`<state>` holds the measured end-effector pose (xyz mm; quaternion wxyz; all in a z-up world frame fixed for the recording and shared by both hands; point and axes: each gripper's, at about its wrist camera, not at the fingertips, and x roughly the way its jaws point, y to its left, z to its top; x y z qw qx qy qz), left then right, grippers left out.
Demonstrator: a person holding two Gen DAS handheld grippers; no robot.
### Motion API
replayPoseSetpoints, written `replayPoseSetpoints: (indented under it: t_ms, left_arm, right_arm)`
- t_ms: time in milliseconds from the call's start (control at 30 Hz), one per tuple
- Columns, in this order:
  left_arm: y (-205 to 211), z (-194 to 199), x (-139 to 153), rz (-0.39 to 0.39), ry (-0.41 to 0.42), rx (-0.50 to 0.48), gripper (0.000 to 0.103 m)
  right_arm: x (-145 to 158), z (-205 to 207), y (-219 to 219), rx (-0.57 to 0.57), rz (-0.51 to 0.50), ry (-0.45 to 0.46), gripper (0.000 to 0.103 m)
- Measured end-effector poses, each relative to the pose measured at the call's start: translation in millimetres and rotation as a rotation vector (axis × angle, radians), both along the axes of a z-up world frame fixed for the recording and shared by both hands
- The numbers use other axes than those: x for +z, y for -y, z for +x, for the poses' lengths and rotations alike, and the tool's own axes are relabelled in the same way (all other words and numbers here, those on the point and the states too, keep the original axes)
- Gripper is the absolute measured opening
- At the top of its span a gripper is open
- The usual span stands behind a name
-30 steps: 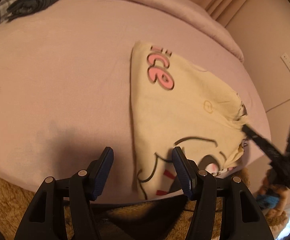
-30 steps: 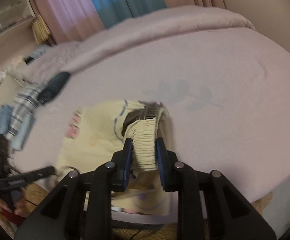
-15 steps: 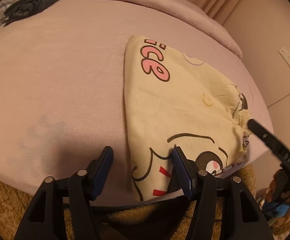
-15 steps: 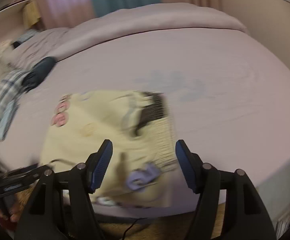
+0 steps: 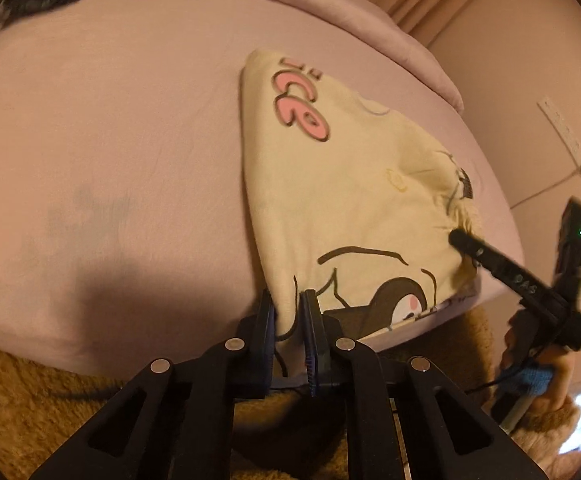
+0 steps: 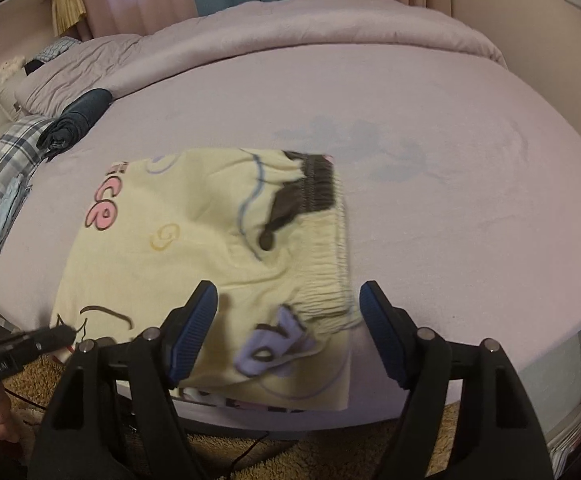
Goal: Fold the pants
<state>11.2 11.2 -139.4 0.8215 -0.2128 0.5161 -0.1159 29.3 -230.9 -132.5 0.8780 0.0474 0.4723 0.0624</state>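
Note:
Cream cartoon-print pants (image 5: 350, 200) lie folded on the pink bed sheet (image 5: 110, 140), near its front edge. My left gripper (image 5: 287, 300) is closing, and its pads pinch the near left corner of the fabric. In the right wrist view the pants (image 6: 194, 248) show their elastic waistband (image 6: 330, 280) on the right side. My right gripper (image 6: 289, 292) hovers over the waistband's near end with its jaws wide and still opening, touching nothing. One right finger (image 5: 490, 258) shows in the left wrist view at the waistband edge.
A dark rolled garment (image 6: 76, 122) and plaid cloth (image 6: 6, 156) lie at the bed's far left. A bunched duvet (image 6: 290, 32) runs along the back. Below the bed edge is a brown shaggy rug (image 5: 30, 400). A wall with a power strip (image 5: 562, 132) is on the right.
The left jaws closed onto the pants' near corner. The right gripper released the waistband it held and opened wide, and the waistband now lies flat on the bed.

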Motion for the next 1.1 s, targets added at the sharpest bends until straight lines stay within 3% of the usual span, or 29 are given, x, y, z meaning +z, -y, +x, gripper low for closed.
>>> replayPoseSetpoints:
  t_ms: [67,233,400,467,500,533,600,700,767,833,900,1033,1100]
  left_arm:
    - [-4,1,1,-0.029,-0.008,-0.001,0.014]
    - [-8,0,19,0.011,-0.025,-0.048,0.014]
    - [-12,32,64,0.135,0.108,-0.04,0.028]
    - [-10,58,76,0.109,0.161,-0.029,0.028]
    - [-6,70,78,0.083,0.176,-0.035,0.028]
    - [-2,82,79,0.057,0.188,-0.042,0.028]
    - [13,106,73,0.055,0.19,-0.053,0.028]
    - [40,135,48,0.119,0.15,-0.092,0.028]
    - [50,152,20,0.185,0.085,-0.092,0.025]
    - [50,156,10,0.229,0.12,-0.063,0.018]
    - [49,158,7,0.252,0.118,-0.053,0.011]
    - [37,156,12,0.185,0.067,-0.035,0.011]
    - [33,138,29,0.15,0.085,-0.036,0.011]
  right_arm:
    - [-11,5,5,-0.026,0.025,-0.046,0.074]
    - [4,3,10,-0.029,0.013,-0.013,0.075]
    - [32,20,26,-0.051,0.035,0.061,0.075]
    - [39,37,24,-0.052,0.015,0.084,0.073]
    - [44,43,20,-0.037,0.018,0.11,0.059]
    - [48,51,16,-0.016,0.043,0.13,0.029]
    - [48,64,9,0.015,0.111,0.12,0.007]
    - [32,82,-11,0.083,0.156,0.068,0.01]
    - [12,92,-23,0.071,0.077,0.019,0.01]
    - [-8,101,-30,0.07,0.014,-0.007,0.005]
    - [-14,103,-33,0.081,-0.005,0.039,0.002]
    - [-12,102,-30,0.072,0.023,0.045,0.001]
    - [0,95,-24,0.056,0.026,0.041,0.003]
